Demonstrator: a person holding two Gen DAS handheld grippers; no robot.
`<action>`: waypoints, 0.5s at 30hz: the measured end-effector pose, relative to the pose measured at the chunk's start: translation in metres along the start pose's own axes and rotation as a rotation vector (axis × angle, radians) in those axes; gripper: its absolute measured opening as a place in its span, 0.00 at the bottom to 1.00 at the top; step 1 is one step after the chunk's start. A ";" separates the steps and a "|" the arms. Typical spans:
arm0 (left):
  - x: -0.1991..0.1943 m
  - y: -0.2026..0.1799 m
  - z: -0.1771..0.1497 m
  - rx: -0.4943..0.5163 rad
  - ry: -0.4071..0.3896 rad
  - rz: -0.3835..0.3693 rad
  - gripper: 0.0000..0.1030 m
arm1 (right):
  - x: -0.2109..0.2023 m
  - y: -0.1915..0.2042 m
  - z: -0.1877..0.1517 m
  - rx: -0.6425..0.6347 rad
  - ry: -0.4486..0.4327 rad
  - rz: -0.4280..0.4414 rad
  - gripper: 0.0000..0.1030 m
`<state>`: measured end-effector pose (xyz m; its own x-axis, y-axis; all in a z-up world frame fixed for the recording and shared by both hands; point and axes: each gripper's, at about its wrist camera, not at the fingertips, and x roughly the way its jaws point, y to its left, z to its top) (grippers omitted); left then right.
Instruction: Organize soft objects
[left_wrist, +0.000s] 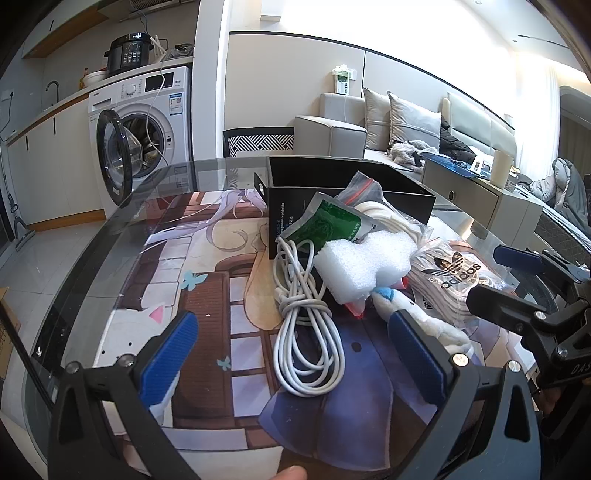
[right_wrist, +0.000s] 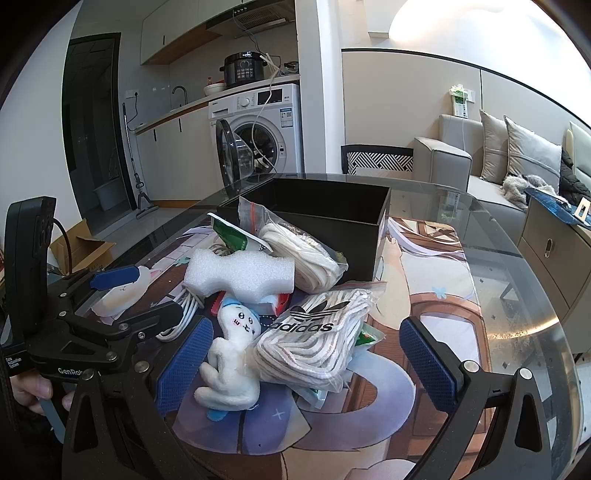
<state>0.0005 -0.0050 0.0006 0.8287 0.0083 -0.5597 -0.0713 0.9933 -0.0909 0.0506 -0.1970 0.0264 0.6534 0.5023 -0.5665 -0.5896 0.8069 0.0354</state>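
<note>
A pile lies on the printed mat before an open black box (left_wrist: 351, 192) (right_wrist: 325, 221). It holds a white foam block (left_wrist: 364, 264) (right_wrist: 240, 271), a coiled white cable (left_wrist: 306, 325), a white plush toy (right_wrist: 231, 354) (left_wrist: 424, 321), a bagged Adidas striped cloth (right_wrist: 317, 343) (left_wrist: 454, 280), a bag of cream cord (right_wrist: 303, 254) and a green pouch (left_wrist: 328, 221) (right_wrist: 234, 236). My left gripper (left_wrist: 295, 354) is open, low over the cable. My right gripper (right_wrist: 314, 362) is open, its fingers either side of the plush toy and the Adidas bag.
The round glass table (right_wrist: 517, 295) carries an anime mat (left_wrist: 207, 295). A washing machine (left_wrist: 147, 122) with its door open stands behind, a sofa (left_wrist: 406, 125) and a cabinet (left_wrist: 480, 199) to the right. A cardboard box (right_wrist: 81, 247) sits on the floor.
</note>
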 end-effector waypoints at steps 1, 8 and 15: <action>0.000 0.000 0.000 0.001 0.000 0.000 1.00 | 0.000 0.000 0.000 0.000 0.001 0.000 1.00; 0.000 0.000 0.000 0.000 0.000 0.000 1.00 | -0.001 0.000 0.001 0.000 -0.001 -0.001 1.00; -0.003 0.003 0.002 -0.002 -0.003 0.000 1.00 | -0.001 0.000 0.000 -0.001 0.000 -0.002 1.00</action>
<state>-0.0011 -0.0019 0.0031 0.8303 0.0091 -0.5573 -0.0728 0.9931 -0.0923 0.0500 -0.1976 0.0275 0.6548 0.5005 -0.5663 -0.5885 0.8078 0.0333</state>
